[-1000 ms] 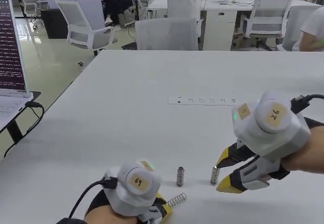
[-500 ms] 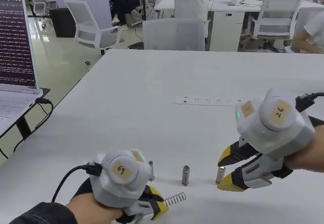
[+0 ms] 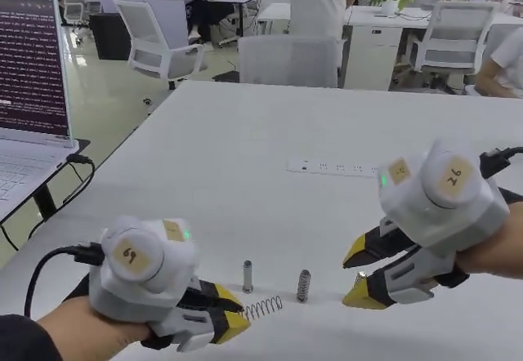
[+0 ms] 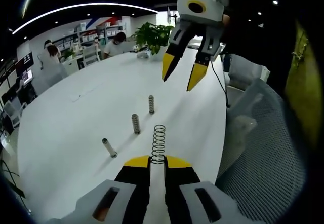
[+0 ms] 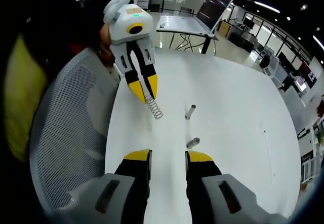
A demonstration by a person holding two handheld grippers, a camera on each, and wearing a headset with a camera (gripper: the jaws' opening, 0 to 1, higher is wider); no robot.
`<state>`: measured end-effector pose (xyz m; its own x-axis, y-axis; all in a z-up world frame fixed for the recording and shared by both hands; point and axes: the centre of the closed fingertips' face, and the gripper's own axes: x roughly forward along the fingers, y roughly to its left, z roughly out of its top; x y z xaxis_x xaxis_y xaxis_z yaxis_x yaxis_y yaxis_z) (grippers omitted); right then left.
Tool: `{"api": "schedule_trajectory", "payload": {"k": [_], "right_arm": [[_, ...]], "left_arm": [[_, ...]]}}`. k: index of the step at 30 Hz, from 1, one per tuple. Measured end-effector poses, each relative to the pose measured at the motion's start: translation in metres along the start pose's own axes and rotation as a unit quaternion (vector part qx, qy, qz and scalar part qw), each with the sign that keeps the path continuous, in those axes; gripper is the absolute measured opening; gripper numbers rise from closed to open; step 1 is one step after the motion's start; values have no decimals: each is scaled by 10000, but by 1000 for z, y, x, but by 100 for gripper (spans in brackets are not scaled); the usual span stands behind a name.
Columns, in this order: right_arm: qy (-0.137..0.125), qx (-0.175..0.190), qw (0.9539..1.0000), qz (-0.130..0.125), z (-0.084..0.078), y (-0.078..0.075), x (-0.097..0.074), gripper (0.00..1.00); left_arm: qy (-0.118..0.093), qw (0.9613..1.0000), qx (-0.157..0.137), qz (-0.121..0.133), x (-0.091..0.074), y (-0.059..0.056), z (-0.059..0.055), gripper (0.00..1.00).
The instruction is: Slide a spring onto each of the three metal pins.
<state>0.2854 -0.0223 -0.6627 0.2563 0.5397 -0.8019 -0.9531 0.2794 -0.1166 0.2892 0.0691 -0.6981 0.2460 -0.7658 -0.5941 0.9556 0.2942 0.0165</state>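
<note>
My left gripper (image 4: 157,161) pinched the end of a shiny coiled spring (image 4: 158,140), its long axis pointing straight ahead. My right gripper (image 5: 168,155) gaped, seemingly empty.

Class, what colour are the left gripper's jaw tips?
Yellow tips on left gripper; clearest in left gripper view.

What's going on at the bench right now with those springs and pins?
A person is working two handheld tools over a white table. The left tool is shut on a loose spring that sticks out past its tips. The bare pin stands nearest it. The middle pin and the end pin each carry a spring. The right tool is open and empty beside the end pin.
</note>
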Motion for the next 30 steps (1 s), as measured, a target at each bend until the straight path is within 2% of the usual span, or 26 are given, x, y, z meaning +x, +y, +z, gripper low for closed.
{"api": "schedule_trajectory", "payload": {"k": [4, 14, 19, 30], "right_arm": [[-20, -95, 9999, 109, 8, 6, 5, 24], [-183, -285, 9983, 466, 25, 23, 13, 24], [-421, -373, 9958, 720, 36, 34, 16, 23], [-270, -528, 9942, 897, 34, 42, 28, 21]], "left_arm": [[-134, 9999, 42, -26, -4, -6, 6, 2], [-307, 9993, 164, -150, -8, -16, 14, 2], [-415, 9982, 306, -296, -11, -24, 21, 2], [-548, 9964, 444, -469, -12, -33, 32, 2]]}}
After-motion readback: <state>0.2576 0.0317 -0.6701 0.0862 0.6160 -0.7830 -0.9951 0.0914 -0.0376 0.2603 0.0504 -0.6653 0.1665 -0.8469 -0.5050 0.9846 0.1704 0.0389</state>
